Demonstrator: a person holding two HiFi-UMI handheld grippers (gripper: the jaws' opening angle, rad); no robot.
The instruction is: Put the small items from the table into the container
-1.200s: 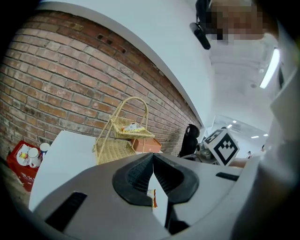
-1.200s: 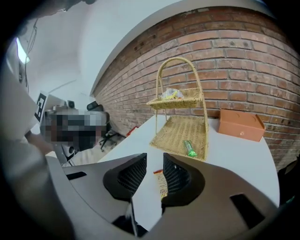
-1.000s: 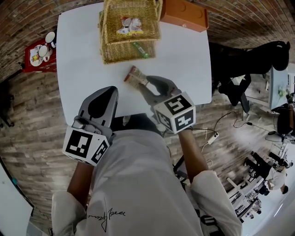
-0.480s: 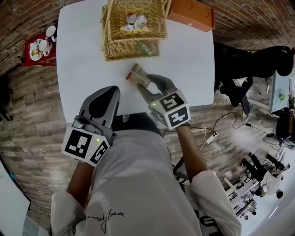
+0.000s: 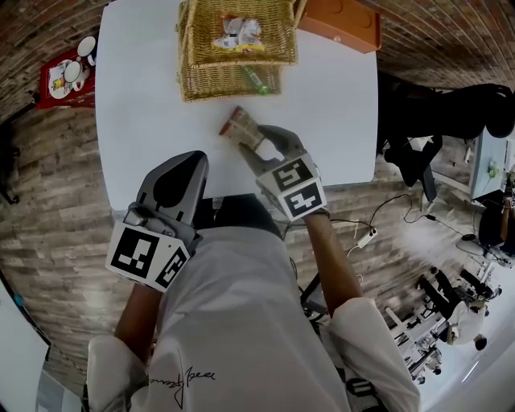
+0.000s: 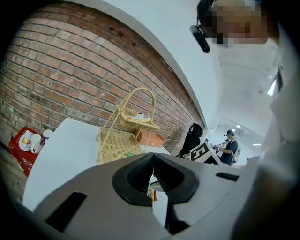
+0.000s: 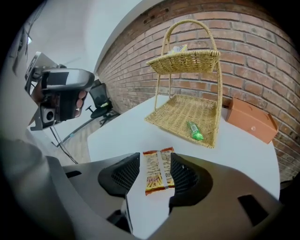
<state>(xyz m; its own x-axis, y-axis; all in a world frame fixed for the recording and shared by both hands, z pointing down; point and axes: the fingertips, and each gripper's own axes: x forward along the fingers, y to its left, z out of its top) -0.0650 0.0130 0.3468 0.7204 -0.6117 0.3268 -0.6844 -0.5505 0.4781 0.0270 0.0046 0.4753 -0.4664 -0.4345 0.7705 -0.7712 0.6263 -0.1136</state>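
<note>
An orange-and-white snack packet (image 7: 157, 171) (image 5: 241, 126) lies flat on the white table (image 5: 145, 96). My right gripper (image 7: 153, 174) (image 5: 261, 145) is lowered over it, its jaws opening, one on each side of the packet with gaps showing. A two-tier wicker basket (image 7: 187, 110) (image 5: 232, 56) stands at the table's far edge. Its lower tray holds a small green tube (image 7: 195, 131) (image 5: 253, 80), its upper tray wrapped snacks (image 5: 237, 34). My left gripper (image 6: 153, 173) (image 5: 170, 193) hovers at the near table edge, shut with nothing in it.
An orange box (image 5: 338, 22) (image 7: 251, 120) sits behind the basket at the far right corner. A red tray with cups (image 5: 66, 79) (image 6: 28, 142) stands on the floor left of the table. Brick walls stand behind; cables cross the floor at right.
My right gripper has sunk toward the table and its jaws have spread wider around the packet. The left gripper has stayed put.
</note>
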